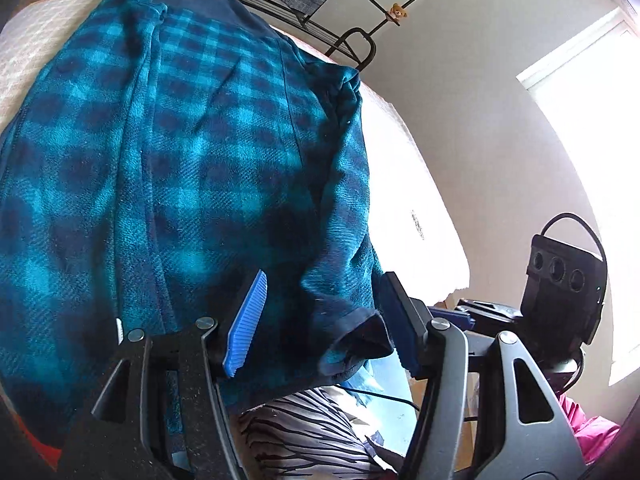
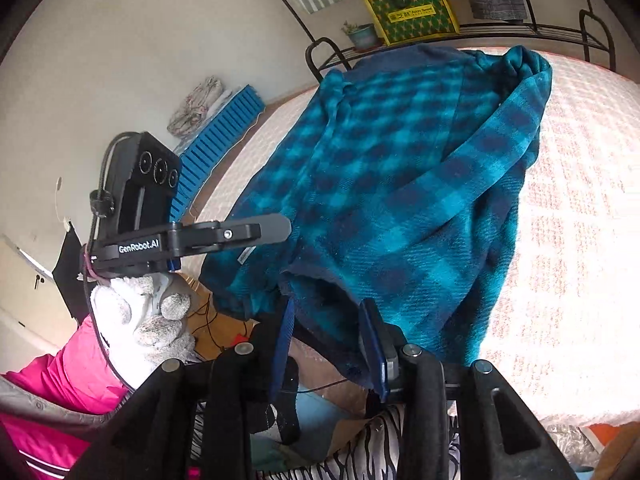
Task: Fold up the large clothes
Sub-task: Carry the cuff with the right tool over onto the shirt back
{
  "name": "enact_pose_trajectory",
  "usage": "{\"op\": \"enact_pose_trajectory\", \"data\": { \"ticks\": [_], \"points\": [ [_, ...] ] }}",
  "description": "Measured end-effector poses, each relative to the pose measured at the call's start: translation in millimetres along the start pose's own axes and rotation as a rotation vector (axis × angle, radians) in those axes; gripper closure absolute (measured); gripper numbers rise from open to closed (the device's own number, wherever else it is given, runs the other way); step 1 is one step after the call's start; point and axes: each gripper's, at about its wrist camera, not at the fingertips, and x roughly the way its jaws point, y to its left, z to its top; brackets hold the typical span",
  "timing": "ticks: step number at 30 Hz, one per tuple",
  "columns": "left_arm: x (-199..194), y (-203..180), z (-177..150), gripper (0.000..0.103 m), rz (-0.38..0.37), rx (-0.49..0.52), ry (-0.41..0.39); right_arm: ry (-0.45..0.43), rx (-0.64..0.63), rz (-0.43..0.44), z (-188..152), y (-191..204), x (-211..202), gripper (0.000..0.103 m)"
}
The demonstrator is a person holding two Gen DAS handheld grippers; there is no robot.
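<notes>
Black gripper (image 2: 328, 344) with blue ribbed pads; white knit glove (image 2: 140, 320), pink sleeve (image 2: 60, 392).

The plaid fleece garment (image 1: 180, 168) runs past the left wrist view's left edge. Print on the yellow-green box (image 2: 412, 8) is unreadable. The garment's white label (image 2: 245, 255) is too blurred.

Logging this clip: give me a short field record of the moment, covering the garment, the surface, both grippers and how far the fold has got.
garment: teal and navy plaid fleece top, spread out, sleeves laid in over the body
surface: bed with a pale quilted cover
left gripper: jaws apart, a sleeve cuff between them, pads not pressing on it
right gripper: jaws apart around the near hem, not clamped
person: white gloved hand holding the left gripper
fold stage: sleeves in, body not yet folded over
background: black metal rack
</notes>
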Motion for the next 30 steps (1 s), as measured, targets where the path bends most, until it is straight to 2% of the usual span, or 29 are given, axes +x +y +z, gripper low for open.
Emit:
{"op": "enact_pose_trajectory", "data": {
  "ticks": [2, 6, 10, 15, 16, 18, 20, 25, 28, 30],
  "points": [
    [11.3, 1.8, 3.3, 0.043, -0.014, -0.022, 0.024, -0.04, 0.028, -0.033, 14.9, -18.1, -18.1, 0.065],
    [25.8, 6.3, 7.2, 0.043, 0.053, -0.024, 0.036, -0.115, 0.115, -0.095, 47.7, -66.0, -43.0, 0.064],
    [35.1, 14.6, 8.1, 0.043, 0.074, -0.038, 0.049, -0.155, 0.208, -0.138, 88.6, -111.7, -46.8, 0.063],
    [48.4, 13.3, 4.9, 0.043, 0.051, -0.012, 0.088, -0.189, 0.318, -0.175, 146.6, -163.7, -33.7, 0.062],
    [49.6, 11.4, 4.0, 0.045, 0.045, 0.001, 0.09, -0.195, 0.343, -0.177, 157.1, -175.4, -28.5, 0.062],
    [51.3, 7.3, 1.9, 0.075, 0.046, 0.029, 0.101, -0.205, 0.39, -0.182, 178.0, -197.5, -15.1, 0.062],
    [52.9, 4.4, 0.0, 0.092, 0.046, 0.048, 0.109, -0.208, 0.444, -0.183, 195.0, -219.5, 1.7, 0.062],
    [50.5, -6.6, -2.7, 0.098, 0.029, 0.09, 0.097, -0.207, 0.56, -0.207, 226.5, -265.4, 41.0, 0.062],
    [50.1, -15.4, -4.2, 0.099, 0.022, 0.124, 0.092, -0.207, 0.572, -0.224, 240.3, -280.9, 57.3, 0.067],
    [49.9, -18.4, -5.0, 0.099, 0.022, 0.142, 0.094, -0.192, 0.572, -0.233, 244.4, -286.7, 64.5, 0.085]
  ]
}}
